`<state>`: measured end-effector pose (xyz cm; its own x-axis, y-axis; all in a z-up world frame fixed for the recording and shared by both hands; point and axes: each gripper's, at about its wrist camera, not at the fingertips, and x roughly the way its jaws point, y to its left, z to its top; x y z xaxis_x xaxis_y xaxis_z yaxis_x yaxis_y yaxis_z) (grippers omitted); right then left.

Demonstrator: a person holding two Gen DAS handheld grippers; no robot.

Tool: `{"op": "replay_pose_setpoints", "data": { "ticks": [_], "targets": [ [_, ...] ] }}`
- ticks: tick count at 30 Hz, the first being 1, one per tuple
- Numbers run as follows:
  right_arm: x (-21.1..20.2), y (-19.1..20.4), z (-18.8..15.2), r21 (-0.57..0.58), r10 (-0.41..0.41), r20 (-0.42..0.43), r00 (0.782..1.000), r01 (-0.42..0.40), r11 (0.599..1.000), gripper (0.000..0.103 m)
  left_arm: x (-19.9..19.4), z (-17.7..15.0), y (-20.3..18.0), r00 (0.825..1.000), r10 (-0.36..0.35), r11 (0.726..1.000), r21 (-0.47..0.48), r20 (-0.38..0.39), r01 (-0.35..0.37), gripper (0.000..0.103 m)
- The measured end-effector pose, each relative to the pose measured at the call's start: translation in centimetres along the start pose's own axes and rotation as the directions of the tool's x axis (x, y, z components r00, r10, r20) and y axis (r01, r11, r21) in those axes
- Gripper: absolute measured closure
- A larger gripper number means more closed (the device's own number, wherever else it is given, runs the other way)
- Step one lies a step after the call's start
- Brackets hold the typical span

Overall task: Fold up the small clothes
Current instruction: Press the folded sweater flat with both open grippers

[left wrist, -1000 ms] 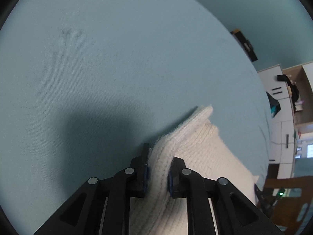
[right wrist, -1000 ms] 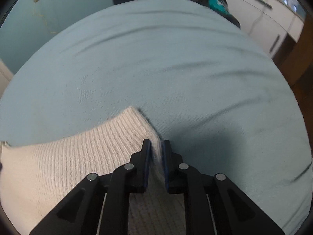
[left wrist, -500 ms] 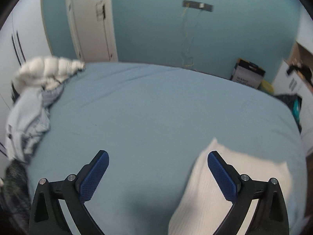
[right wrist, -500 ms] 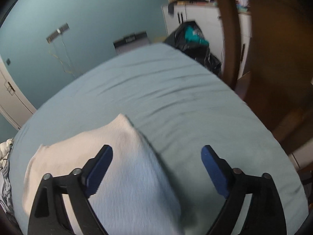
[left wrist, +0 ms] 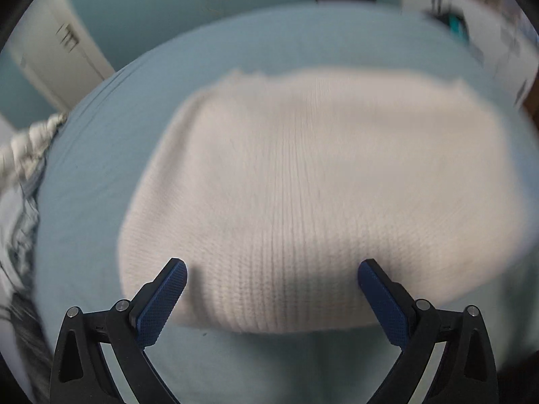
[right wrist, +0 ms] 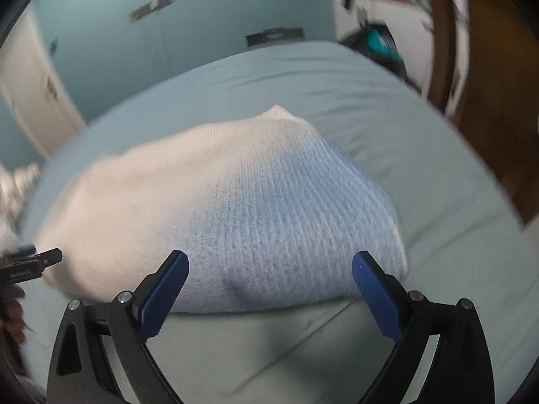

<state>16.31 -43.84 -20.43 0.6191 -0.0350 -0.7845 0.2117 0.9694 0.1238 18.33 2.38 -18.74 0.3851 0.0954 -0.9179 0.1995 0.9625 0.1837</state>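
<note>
- Both grippers have let go of the white knit garment since a second ago, when each was pinched onto one of its corners; they now sit pulled back from it, and the views are blurred by motion.
- Left gripper: jaws spread wide, nothing between them, hovering over the garment's near edge.
- Right gripper: jaws likewise spread wide and empty, aimed at the garment's right end.
- The garment lies on the blue bedsheet as a broad, roughly rectangular slab with a rounded near edge, which reads as a fold just laid down; letting go there leaves the fold to settle flat.
- Its far right corner stands up in a small peak, so I judge some smoothing or another fold remains.
- A heap of other clothes sits at the left edge of the bed, well apart from the garment, probably waiting their turn.
- No basket, box or drawer for the folded pieces can be made out; the cupboards in the background are too blurred to read.
</note>
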Motion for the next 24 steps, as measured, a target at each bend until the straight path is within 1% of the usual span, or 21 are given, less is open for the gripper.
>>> {"op": "replay_pose_setpoints", "data": {
  "ticks": [1,3,4,6,7,8,10,11,12,14,16,17,18,19,21,22,24],
  "targets": [
    [-0.4,0.5,-0.3,-0.03,-0.005,0.021,1.0,0.006,1.0,0.007,0.8,-0.2,0.0,1.0,0.008,1.0,0.007,-0.004,-0.008,0.0],
    [0.3,1.1,-0.1,-0.062,0.015,0.05,0.999,-0.012,0.998,0.007,1.6,-0.2,0.0,1.0,0.009,1.0,0.015,-0.01,-0.008,0.0],
    [1.5,1.2,0.4,-0.07,0.025,0.049,0.998,-0.022,0.997,0.007,1.8,-0.1,0.1,1.0,0.002,1.0,0.013,-0.013,-0.001,0.0],
    [3.6,1.7,0.5,-0.091,0.014,0.013,1.0,-0.012,0.996,0.007,2.2,-0.1,0.6,1.0,-0.018,1.0,-0.012,-0.021,0.018,0.0],
    [4.7,2.1,0.3,-0.116,-0.018,-0.018,1.0,0.016,0.993,0.007,2.7,-0.1,1.9,0.999,-0.029,0.999,-0.025,-0.023,0.029,0.0],
    [6.0,2.6,0.0,-0.161,-0.069,-0.042,0.997,0.061,0.985,0.004,2.9,-0.2,1.7,0.999,-0.033,0.999,-0.025,-0.018,0.033,0.0],
    [7.6,2.7,-0.5,-0.213,-0.112,-0.068,0.991,0.095,0.972,0.001,2.8,-0.2,1.8,1.0,-0.031,0.999,-0.015,-0.004,0.031,0.0],
    [8.2,2.4,-0.6,-0.214,-0.115,-0.083,0.99,0.095,0.972,0.001,2.7,-0.2,1.8,1.0,-0.03,0.999,-0.018,-0.002,0.03,0.0],
    [8.1,2.2,-0.6,-0.2,-0.106,-0.092,0.99,0.086,0.976,0.001,2.3,-0.4,1.1,1.0,-0.029,0.999,-0.021,-0.001,0.029,0.0],
    [7.3,1.7,-0.4,-0.179,-0.089,-0.098,0.991,0.071,0.981,0.002,1.2,-0.3,1.0,1.0,-0.021,0.999,-0.041,0.013,0.021,0.0],
    [5.8,1.3,-0.1,-0.154,-0.079,-0.085,0.993,0.065,0.986,0.002,-0.4,0.0,1.4,0.998,-0.013,0.998,-0.065,0.057,0.017,0.0],
    [4.5,0.9,0.1,-0.124,-0.071,-0.06,0.996,0.063,0.99,0.002,-1.3,0.0,1.3,0.996,-0.019,0.998,-0.066,0.086,0.025,0.0],
    [3.9,0.4,0.3,-0.091,-0.06,-0.031,0.998,0.057,0.994,0.002,-2.4,0.0,1.0,0.992,-0.034,0.997,-0.059,0.119,0.041,0.0],
    [2.2,-0.4,0.3,-0.045,-0.046,0.005,0.999,0.046,0.998,0.002,-3.5,-0.2,0.7,0.986,-0.057,0.997,-0.047,0.154,0.065,0.0],
    [0.5,-1.4,0.2,0.014,-0.031,0.047,0.998,0.031,0.999,0.002,-5.4,-0.8,-0.4,0.974,-0.106,0.994,-0.015,0.198,0.111,0.0],
    [-0.1,-1.8,0.1,0.031,-0.03,0.056,0.998,0.028,0.999,0.002,-5.9,-1.0,-1.2,0.969,-0.137,0.99,0.005,0.205,0.139,0.0],
    [-0.2,-1.9,0.2,0.021,-0.019,0.041,0.999,0.018,1.0,0.002,-5.7,-1.2,-2.3,0.963,-0.181,0.983,0.046,0.197,0.175,0.0]
  ]
}}
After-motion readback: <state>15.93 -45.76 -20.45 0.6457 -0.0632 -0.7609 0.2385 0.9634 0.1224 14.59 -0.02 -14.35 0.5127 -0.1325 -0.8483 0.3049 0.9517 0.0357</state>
